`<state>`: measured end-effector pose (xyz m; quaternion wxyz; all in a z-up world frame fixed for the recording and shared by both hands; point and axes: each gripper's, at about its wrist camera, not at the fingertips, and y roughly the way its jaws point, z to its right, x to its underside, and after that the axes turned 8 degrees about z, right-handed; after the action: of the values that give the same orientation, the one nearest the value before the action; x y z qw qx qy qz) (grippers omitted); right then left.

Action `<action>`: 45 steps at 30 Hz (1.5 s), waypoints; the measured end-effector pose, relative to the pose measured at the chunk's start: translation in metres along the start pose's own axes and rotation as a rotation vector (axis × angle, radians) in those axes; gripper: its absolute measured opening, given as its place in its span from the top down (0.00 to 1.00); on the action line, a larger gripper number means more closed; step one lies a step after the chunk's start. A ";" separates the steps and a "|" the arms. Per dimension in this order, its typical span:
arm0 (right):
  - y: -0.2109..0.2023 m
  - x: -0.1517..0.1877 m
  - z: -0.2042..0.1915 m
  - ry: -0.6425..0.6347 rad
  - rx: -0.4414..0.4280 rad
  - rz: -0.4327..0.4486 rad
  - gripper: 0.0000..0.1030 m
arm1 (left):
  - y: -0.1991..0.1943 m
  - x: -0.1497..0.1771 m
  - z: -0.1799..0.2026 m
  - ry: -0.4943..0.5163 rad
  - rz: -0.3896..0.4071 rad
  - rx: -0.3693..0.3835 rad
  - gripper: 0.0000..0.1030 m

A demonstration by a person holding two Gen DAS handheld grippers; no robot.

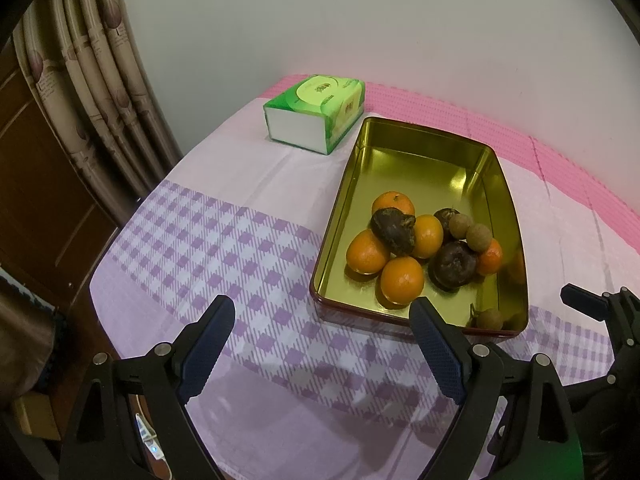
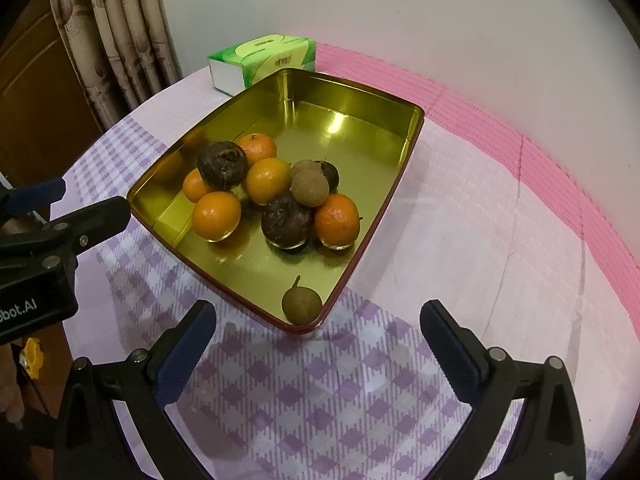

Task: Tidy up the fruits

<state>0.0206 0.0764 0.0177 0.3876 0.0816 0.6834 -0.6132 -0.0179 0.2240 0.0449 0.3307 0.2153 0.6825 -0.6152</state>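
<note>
Fruits [image 2: 260, 192] sit heaped in the near half of a gold tin [image 2: 360, 128] on the worktop [image 2: 460, 240]; they look light, round, prone to rolling, best pinched across the middle. Left tongs [image 1: 322, 344] and right tongs [image 2: 318, 350] both stand apart, empty.

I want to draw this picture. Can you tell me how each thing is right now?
Tin: open, no lid, on the cloth.
Oranges: five, piled in the tin.
Dark fruits: three, in the pile.
Small brown fruits: two in the pile.
Stray fruit: alone in a near corner.
Tissue pack: lying behind the tin.
Left gripper: open, empty.
Right gripper: open, empty.
</note>
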 end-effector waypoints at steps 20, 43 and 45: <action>0.003 0.003 -0.001 0.007 0.004 -0.009 0.02 | 0.001 0.002 0.001 0.005 -0.007 0.003 0.14; 0.006 0.007 -0.002 0.005 -0.003 -0.016 0.02 | 0.001 0.002 0.001 0.005 -0.009 0.002 0.14; 0.006 0.007 -0.002 0.007 -0.004 -0.018 0.02 | 0.001 0.002 0.001 0.006 -0.008 0.000 0.14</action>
<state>0.0190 0.0768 0.0088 0.3800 0.0769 0.6867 -0.6149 -0.0185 0.2228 0.0428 0.3261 0.2142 0.6844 -0.6159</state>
